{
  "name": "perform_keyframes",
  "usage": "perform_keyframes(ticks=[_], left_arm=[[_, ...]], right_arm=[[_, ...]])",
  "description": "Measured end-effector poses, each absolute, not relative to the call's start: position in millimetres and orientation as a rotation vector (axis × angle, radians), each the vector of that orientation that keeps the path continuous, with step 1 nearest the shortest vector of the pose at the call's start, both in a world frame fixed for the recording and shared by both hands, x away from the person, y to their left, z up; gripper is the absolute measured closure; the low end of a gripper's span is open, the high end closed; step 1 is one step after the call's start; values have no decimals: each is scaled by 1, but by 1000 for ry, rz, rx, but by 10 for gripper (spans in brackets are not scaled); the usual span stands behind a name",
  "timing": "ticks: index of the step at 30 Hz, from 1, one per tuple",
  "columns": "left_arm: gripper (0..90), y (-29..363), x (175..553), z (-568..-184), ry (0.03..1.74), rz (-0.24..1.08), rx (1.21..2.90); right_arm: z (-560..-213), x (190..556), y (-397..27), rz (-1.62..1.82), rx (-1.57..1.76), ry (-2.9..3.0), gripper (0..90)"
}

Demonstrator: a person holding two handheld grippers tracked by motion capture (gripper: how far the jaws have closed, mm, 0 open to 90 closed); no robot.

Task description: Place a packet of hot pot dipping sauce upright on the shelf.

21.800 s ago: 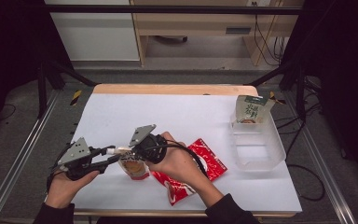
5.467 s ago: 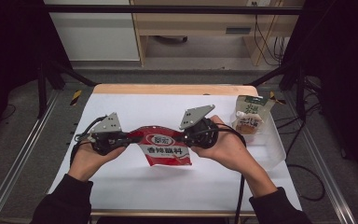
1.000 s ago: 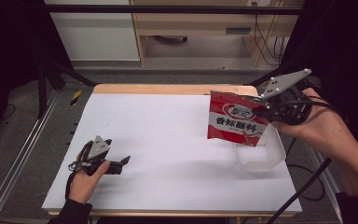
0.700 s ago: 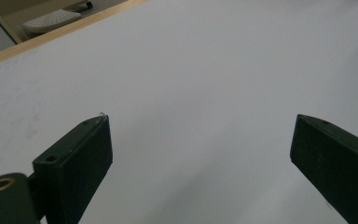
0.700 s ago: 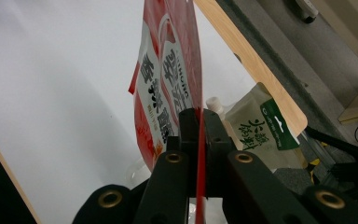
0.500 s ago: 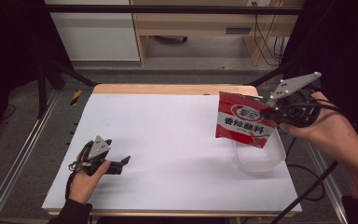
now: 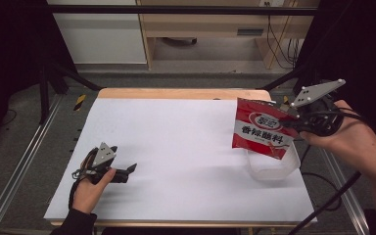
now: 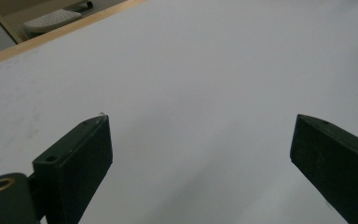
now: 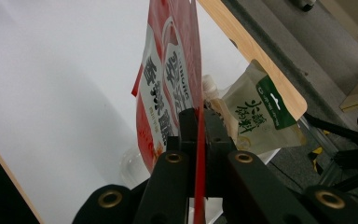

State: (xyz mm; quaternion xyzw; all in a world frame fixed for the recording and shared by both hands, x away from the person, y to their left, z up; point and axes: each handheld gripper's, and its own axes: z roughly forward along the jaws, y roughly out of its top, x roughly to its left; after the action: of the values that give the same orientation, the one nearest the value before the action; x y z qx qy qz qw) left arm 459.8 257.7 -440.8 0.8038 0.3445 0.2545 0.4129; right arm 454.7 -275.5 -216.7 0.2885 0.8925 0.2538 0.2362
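A red seasoning packet (image 7: pixel 263 129) with white lettering hangs in the air at the table's right side, above a clear plastic container (image 7: pixel 272 167). My right gripper (image 7: pixel 288 122) is shut on the packet's right edge; in the right gripper view the red packet (image 9: pixel 168 88) runs up from between the closed jaws. Behind it leans a pale pouch with a green label (image 9: pixel 256 116). My left gripper (image 7: pixel 131 169) rests low on the white table (image 7: pixel 176 147) at the front left. It is open, its two black fingers (image 8: pixel 74 158) wide apart over bare white surface.
The table's wooden far edge (image 7: pixel 176 93) borders a grey floor with metal rails at both sides. A cable (image 7: pixel 333 200) trails from the right gripper past the table's right corner. Shelving and wires stand behind the table.
The right gripper has carried the red packet a little rightward and down, toward the clear container. The left gripper has stayed where it was.
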Motion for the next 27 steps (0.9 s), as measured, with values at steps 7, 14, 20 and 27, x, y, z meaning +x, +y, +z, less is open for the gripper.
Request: perform_keyframes(ticks=[7,14,20,27], left_arm=[[54,257,460,-441,865,638,2022],[54,257,460,-441,863,638,2024],[54,257,460,-441,863,637,2025],[54,257,460,-441,862,636,2024]], right_arm=[[-224,456,-286,689,818,2448,897],[-230,458,-299,674,868,2435,897],[-235,461,-310,666,912,2424,897],[-245,467,-319,647,952,2428,897]])
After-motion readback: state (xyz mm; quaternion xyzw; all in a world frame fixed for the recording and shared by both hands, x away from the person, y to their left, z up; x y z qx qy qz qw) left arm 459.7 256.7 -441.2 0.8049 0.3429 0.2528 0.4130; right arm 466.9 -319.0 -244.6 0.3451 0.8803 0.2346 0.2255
